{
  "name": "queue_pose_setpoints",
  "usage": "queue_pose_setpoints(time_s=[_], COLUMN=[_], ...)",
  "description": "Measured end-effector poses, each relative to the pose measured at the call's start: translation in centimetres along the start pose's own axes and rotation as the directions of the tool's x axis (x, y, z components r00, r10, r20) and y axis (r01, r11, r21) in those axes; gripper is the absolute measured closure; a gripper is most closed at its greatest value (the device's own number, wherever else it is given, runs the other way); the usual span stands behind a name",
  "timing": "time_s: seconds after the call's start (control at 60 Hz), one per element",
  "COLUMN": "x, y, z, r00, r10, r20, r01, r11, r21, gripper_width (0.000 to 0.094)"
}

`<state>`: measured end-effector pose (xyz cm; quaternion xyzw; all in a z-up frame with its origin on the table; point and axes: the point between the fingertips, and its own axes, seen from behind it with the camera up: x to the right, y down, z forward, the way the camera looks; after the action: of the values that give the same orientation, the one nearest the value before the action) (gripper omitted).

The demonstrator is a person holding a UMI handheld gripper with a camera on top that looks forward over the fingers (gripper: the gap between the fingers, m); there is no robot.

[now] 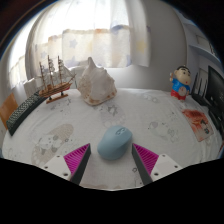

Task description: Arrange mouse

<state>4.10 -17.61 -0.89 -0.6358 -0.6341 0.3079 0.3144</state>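
The gripper (pixel 112 160) stands open with the mouse (pixel 114 142) just ahead of its fingers; closing off-centre on its rounded shell risks squeezing it askew across the table (pixel 60 125).

One mouse (pixel 114 142), one model ship (pixel 54 78), one seashell (pixel 95 82) and one cartoon figurine (pixel 180 82) are sitting on one desk (pixel 150 115).
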Motion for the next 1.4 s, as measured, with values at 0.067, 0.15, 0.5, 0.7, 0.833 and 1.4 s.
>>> queue_pose_setpoints(time_s=[0.067,0.15,0.5,0.7,0.833,1.4], x=[-0.2,-0.5,-3.2,-4.4,-1.4,42.9], y=[-0.6,-1.6,-3.3,-4.2,-9.6,-13.1], z=[1.3,2.5,4.9,4.2,0.7,2.8], r00=[1.0,1.0,0.993,0.969,0.979,0.995], r10=[0.005,0.002,-0.068,-0.129,-0.095,0.022], r20=[0.005,0.012,0.101,0.21,0.183,-0.092], r01=[-0.005,-0.002,0.068,0.136,0.089,-0.019], r11=[1.0,1.0,0.998,0.991,0.995,0.999], r21=[-0.002,0.006,0.002,-0.017,0.039,0.034], gripper_width=[0.0081,0.0085,0.0451,0.0552,0.0553,0.0548])
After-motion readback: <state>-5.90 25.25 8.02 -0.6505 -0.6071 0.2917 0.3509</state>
